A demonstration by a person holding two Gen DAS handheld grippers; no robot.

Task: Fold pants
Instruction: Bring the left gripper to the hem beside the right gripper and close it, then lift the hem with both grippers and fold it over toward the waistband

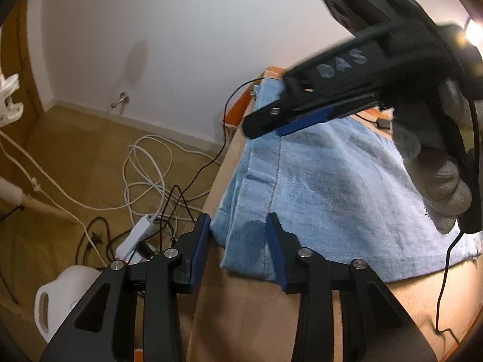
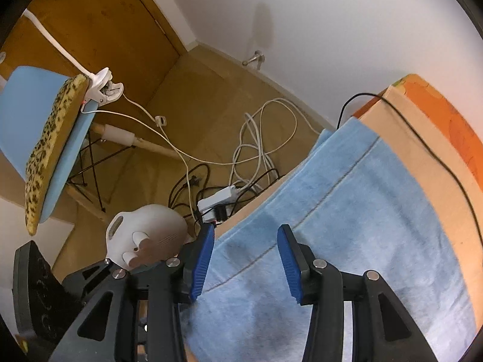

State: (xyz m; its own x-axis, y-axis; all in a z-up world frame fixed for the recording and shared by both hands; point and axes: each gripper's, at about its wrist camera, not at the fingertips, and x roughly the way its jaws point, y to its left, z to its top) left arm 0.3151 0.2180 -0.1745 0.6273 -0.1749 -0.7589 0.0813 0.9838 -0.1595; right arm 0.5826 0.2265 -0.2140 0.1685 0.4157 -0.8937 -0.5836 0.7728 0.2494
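Observation:
Light blue pants (image 1: 332, 181) lie flat on a tan table (image 1: 256, 316), their edge along the table's left side. My left gripper (image 1: 238, 235) is open at the near corner of the pants, with that folded corner between its blue pads; the fabric still lies flat. My right gripper (image 2: 246, 241) is open just above the pants (image 2: 377, 211), near the seam line, with nothing pinched. From the left wrist view, the right gripper (image 1: 265, 120) reaches in from the upper right, held by a grey-gloved hand (image 1: 434, 169) over the far part of the pants.
The table (image 2: 392, 111) drops off on the left to a wooden floor with tangled white and black cables (image 2: 256, 150), a power strip (image 2: 220, 199) and a white appliance (image 2: 148, 238). A blue chair with a spotted cushion (image 2: 51, 150) stands further left. A black cable (image 2: 437, 163) crosses the table.

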